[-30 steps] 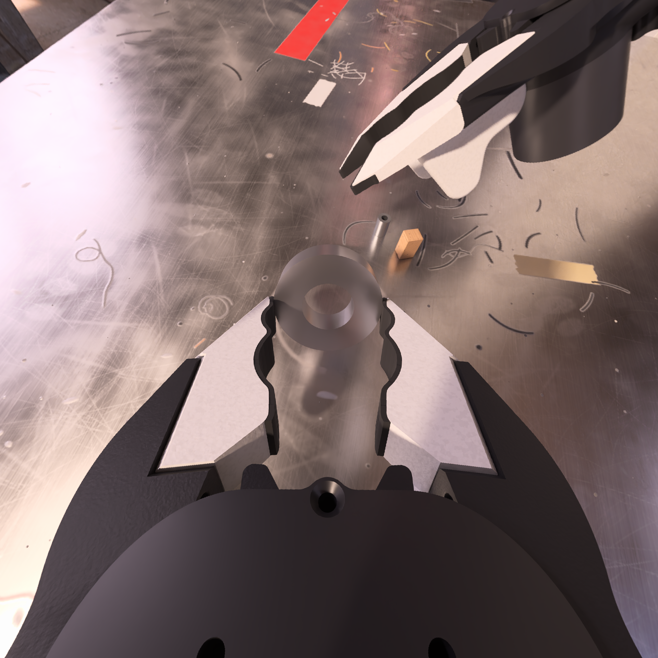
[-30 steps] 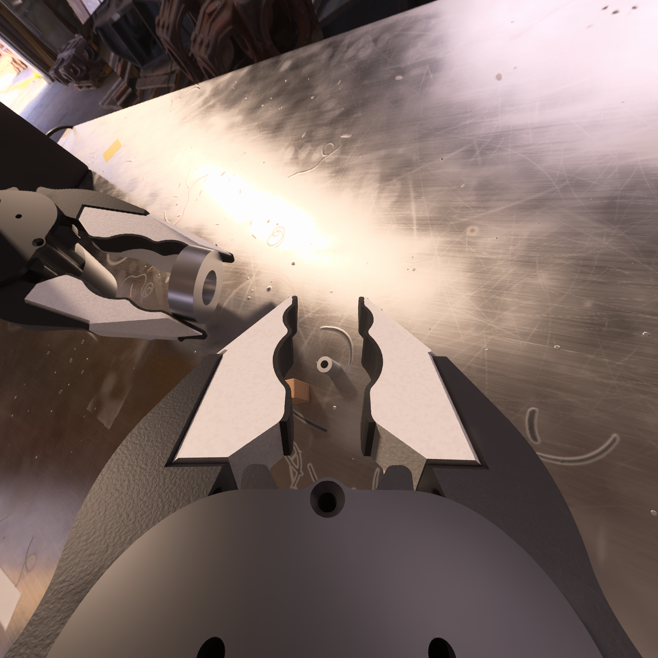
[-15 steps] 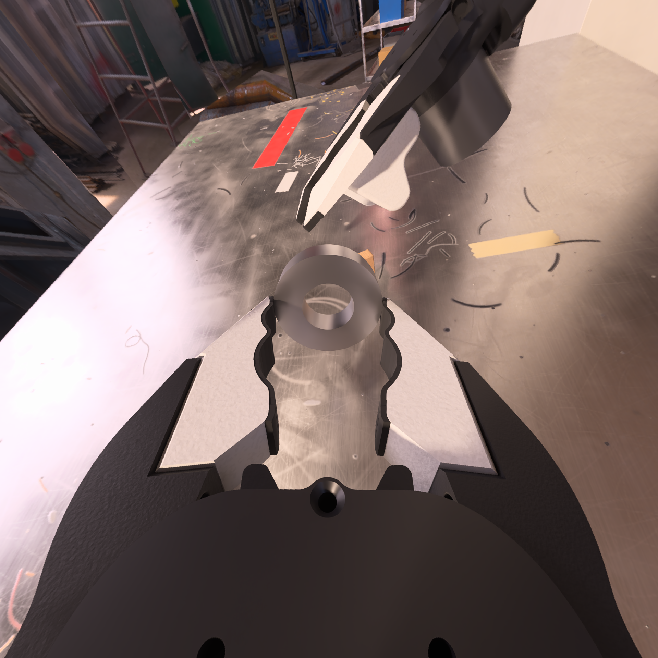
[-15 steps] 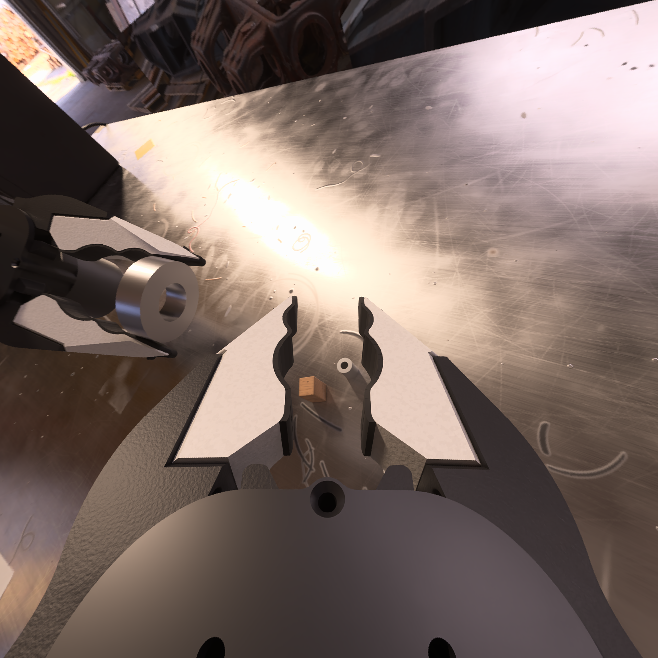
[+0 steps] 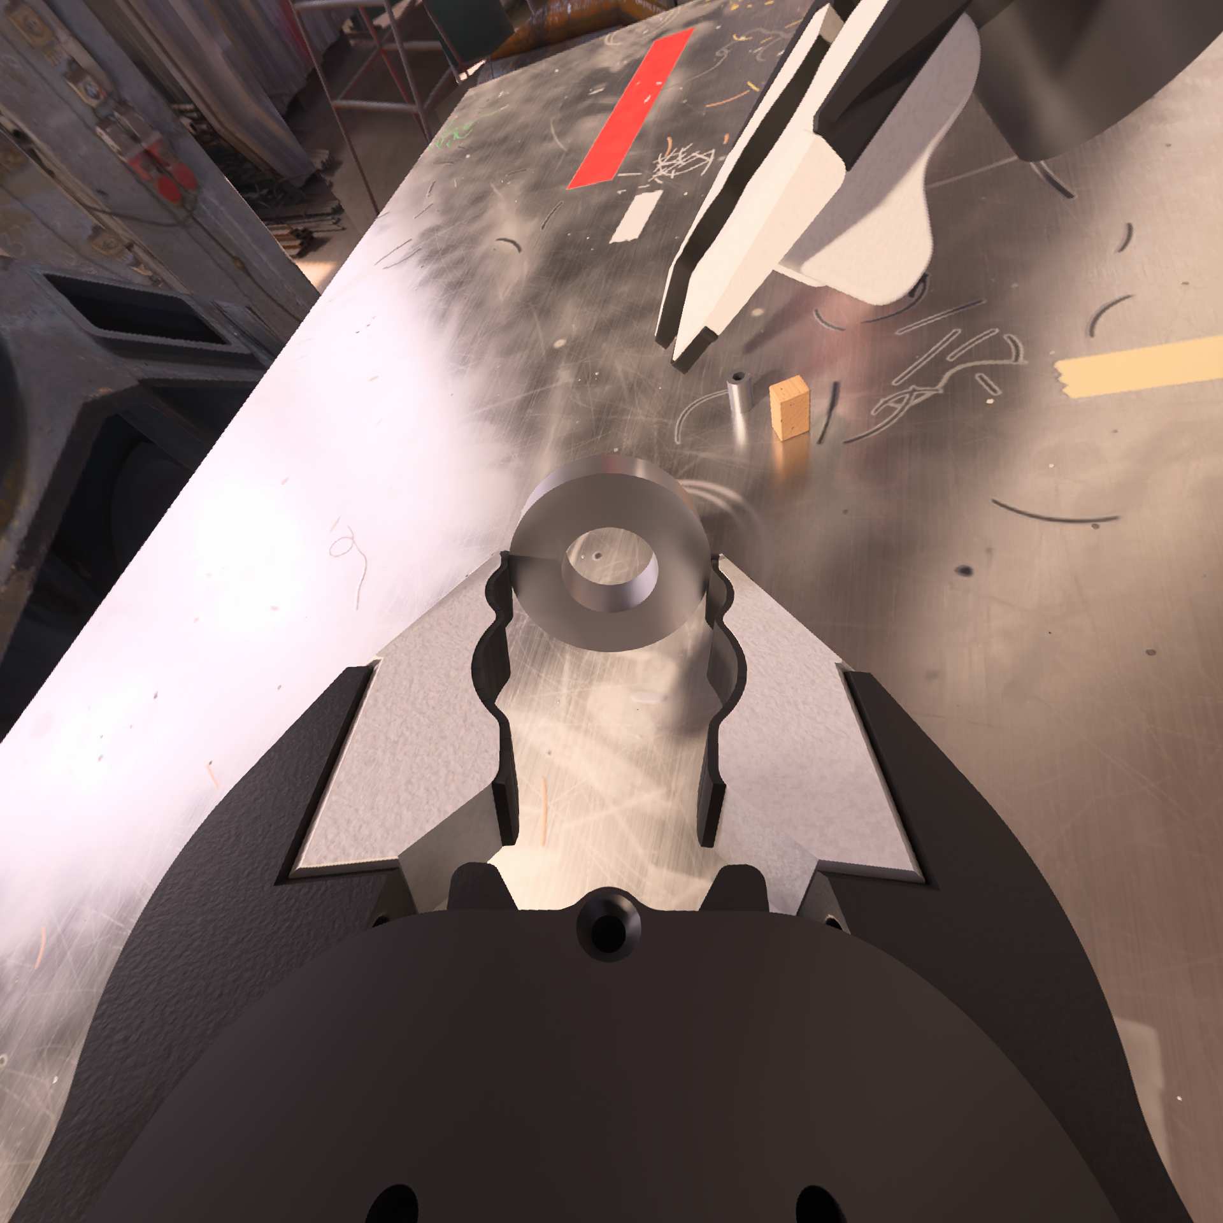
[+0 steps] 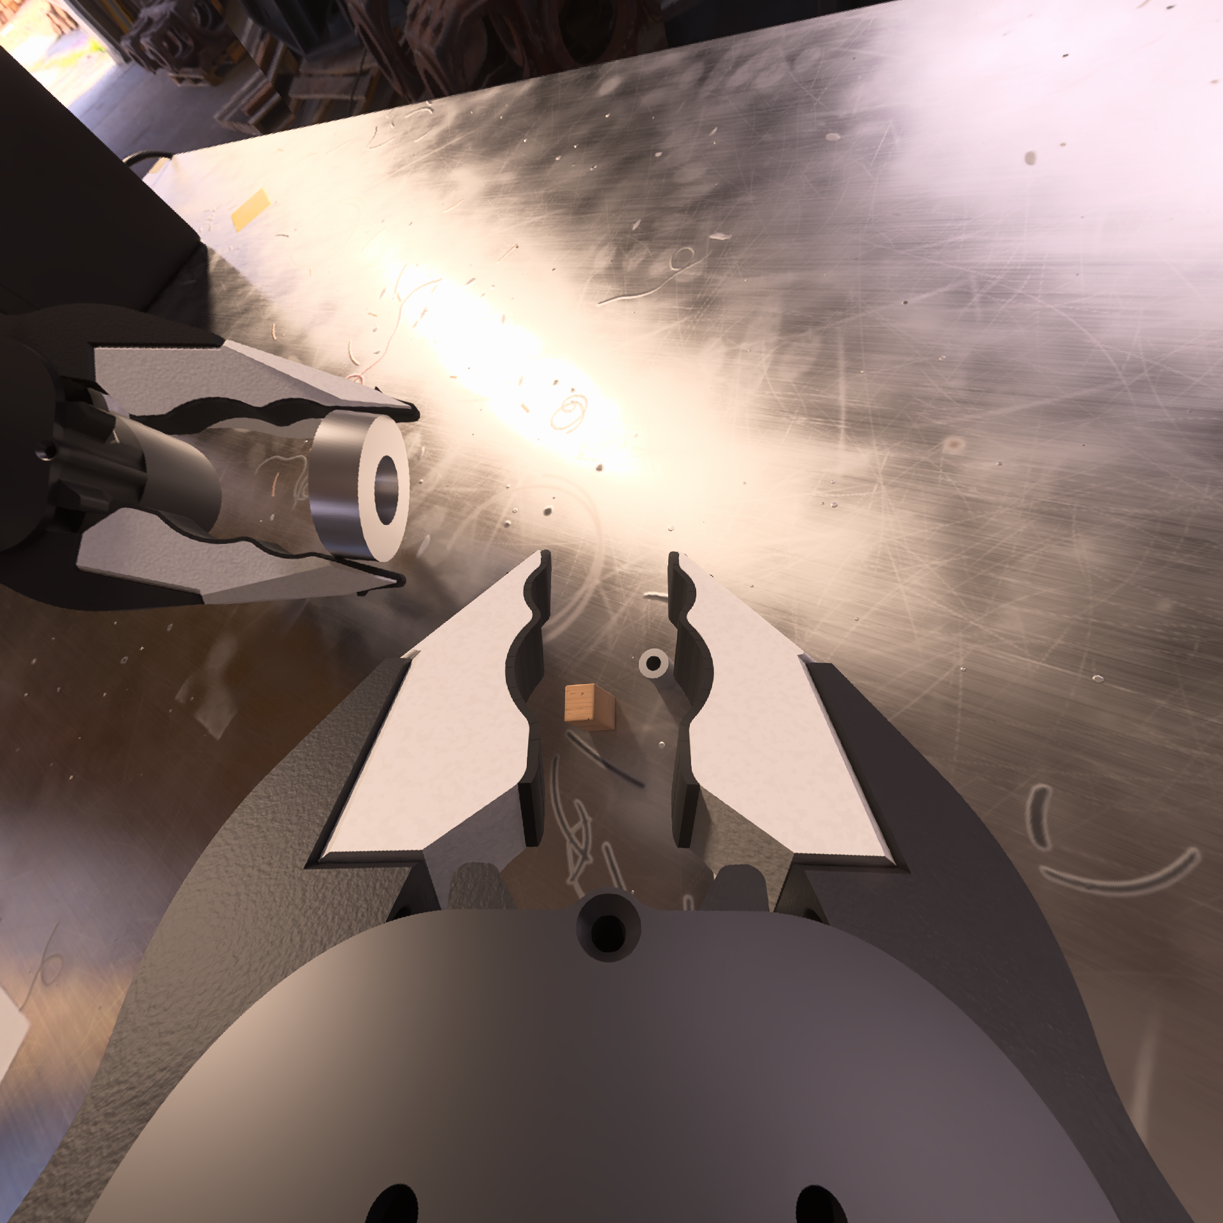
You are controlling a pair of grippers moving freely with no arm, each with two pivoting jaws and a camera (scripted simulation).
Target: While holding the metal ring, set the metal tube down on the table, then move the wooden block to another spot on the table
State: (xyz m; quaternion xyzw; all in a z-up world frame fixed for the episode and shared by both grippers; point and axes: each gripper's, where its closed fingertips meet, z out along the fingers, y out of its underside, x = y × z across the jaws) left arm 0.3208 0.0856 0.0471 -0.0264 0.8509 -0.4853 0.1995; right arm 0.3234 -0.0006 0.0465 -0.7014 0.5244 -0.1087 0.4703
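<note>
My left gripper [image 5: 609, 569] is shut on the metal ring [image 5: 609, 556] and holds it above the steel table [image 5: 331, 503]. The ring also shows at the left of the right wrist view [image 6: 361, 486], held in the left gripper [image 6: 397, 496]. The small metal tube [image 5: 740, 396] stands upright on the table beside the wooden block [image 5: 790, 406]. My right gripper [image 6: 607, 562] is open and empty, hovering above both: the block [image 6: 588, 707] and the tube [image 6: 654, 663] show far below between its fingers. The right gripper's tips [image 5: 685, 344] hang just above the tube in the left wrist view.
A red strip [image 5: 632, 112], a small white patch [image 5: 636, 215] and a tan tape strip [image 5: 1138, 367] lie on the table, with scattered metal shavings. The table's left edge [image 5: 218, 437] drops to dark machinery. A tan tape piece [image 6: 250, 206] lies at the far corner.
My left gripper has shifted its view with the ring still held, so tube and block show again beyond it. My right gripper has risen slightly and centred over the block and tube, still open.
</note>
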